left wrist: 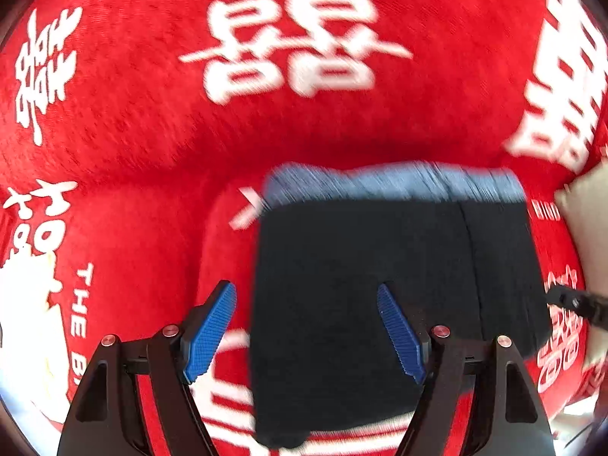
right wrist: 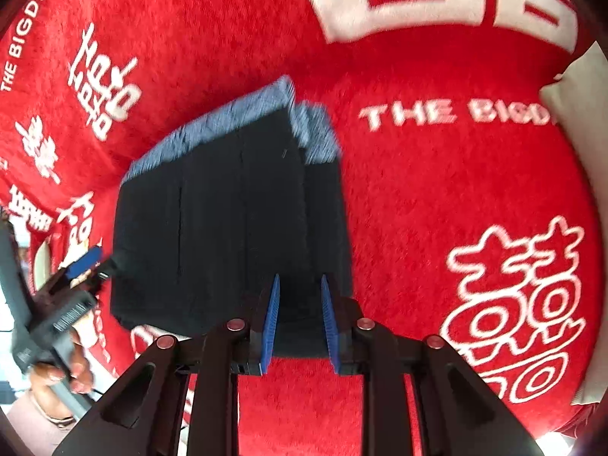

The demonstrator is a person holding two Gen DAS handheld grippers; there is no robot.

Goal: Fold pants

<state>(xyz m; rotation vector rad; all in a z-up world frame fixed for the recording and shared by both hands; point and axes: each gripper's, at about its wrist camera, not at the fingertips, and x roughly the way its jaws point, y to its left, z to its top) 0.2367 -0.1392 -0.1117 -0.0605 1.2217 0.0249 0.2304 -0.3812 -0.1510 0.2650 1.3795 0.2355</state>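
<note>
The pants [left wrist: 380, 285] are dark navy with a light blue waistband [left wrist: 395, 184]. They lie folded into a compact rectangle on a red blanket. My left gripper [left wrist: 306, 332] is open above the near left part of the pants, its left finger over the blanket. In the right wrist view the pants [right wrist: 228, 228] show two stacked layers. My right gripper [right wrist: 300, 323] has its jaws narrowed around the near right edge of the pants. The left gripper also shows in the right wrist view [right wrist: 87, 262] at the pants' left edge.
The red blanket [left wrist: 304, 129] with white characters and lettering covers the surface, with a raised fold behind the pants. A cream cushion [right wrist: 573, 87] lies at the right edge. A hand [right wrist: 57, 372] holds the left gripper's handle.
</note>
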